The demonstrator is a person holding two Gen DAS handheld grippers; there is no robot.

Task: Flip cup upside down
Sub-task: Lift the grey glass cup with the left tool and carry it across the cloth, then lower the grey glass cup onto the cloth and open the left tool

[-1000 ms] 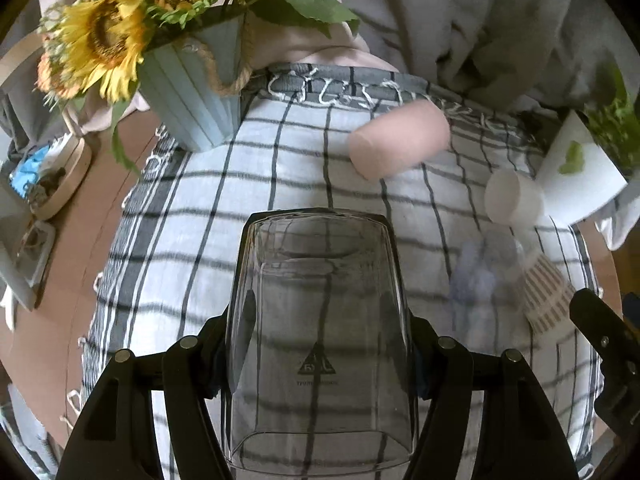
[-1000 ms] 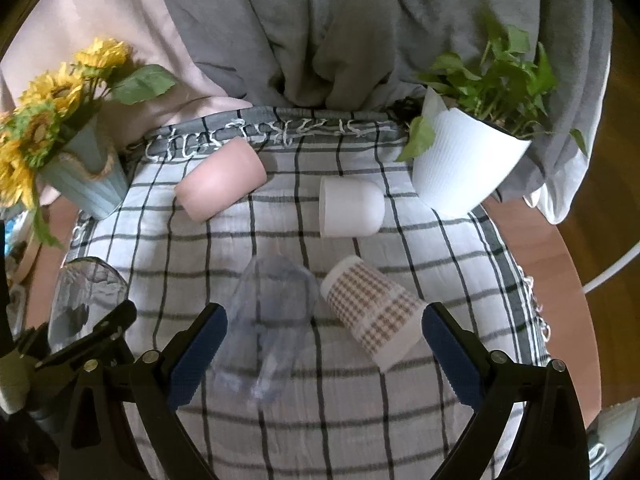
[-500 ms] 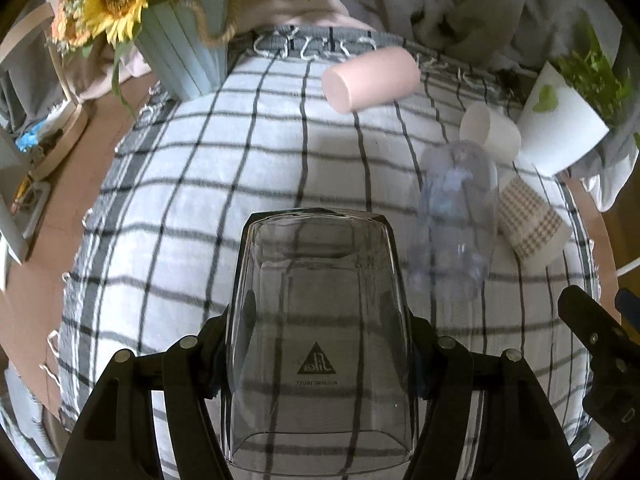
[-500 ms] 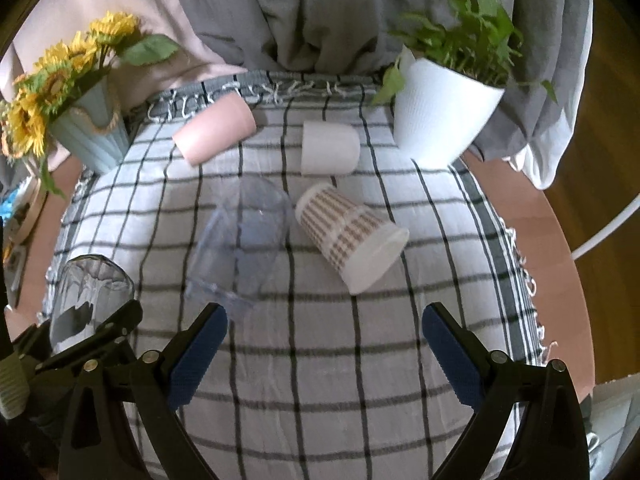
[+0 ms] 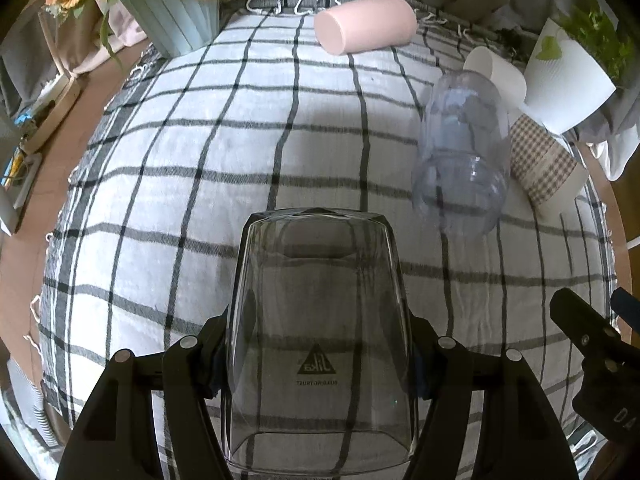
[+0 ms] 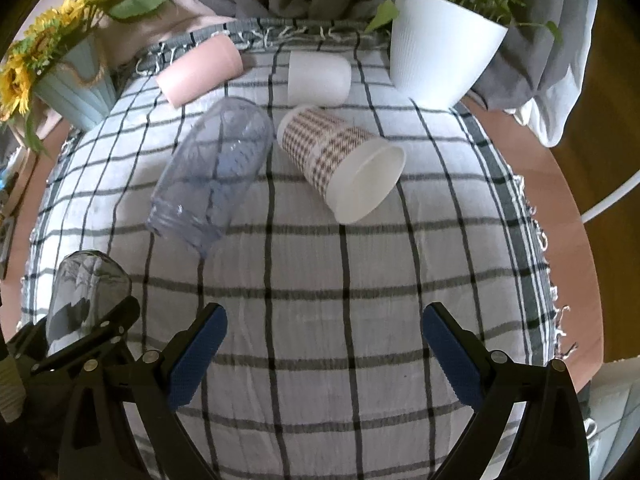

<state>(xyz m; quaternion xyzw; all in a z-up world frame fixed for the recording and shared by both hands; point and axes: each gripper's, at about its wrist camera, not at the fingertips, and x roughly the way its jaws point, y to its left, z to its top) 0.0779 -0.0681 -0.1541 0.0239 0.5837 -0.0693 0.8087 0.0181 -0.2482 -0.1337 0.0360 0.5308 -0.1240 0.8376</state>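
Observation:
My left gripper [image 5: 320, 352] is shut on a clear glass cup [image 5: 320, 336], held above the checked cloth with its base pointing away from the camera. The same cup [image 6: 86, 292] shows at the lower left of the right wrist view. My right gripper [image 6: 324, 344] is open and empty above the near part of the cloth. A clear plastic cup [image 6: 212, 176] lies on its side, also seen in the left wrist view [image 5: 460, 148]. A houndstooth paper cup [image 6: 344, 164], a white cup [image 6: 318, 76] and a pink cup [image 6: 200, 70] lie on their sides.
A white plant pot [image 6: 440, 48] stands at the far right and a blue sunflower vase [image 6: 76, 92] at the far left. The checked cloth [image 6: 320, 264] covers a round wooden table [image 6: 560, 208]. Grey fabric hangs behind.
Both grippers have pulled back and risen, so the table's cups appear farther ahead. The left gripper still holds the glass cup the same way. The right gripper stays open.

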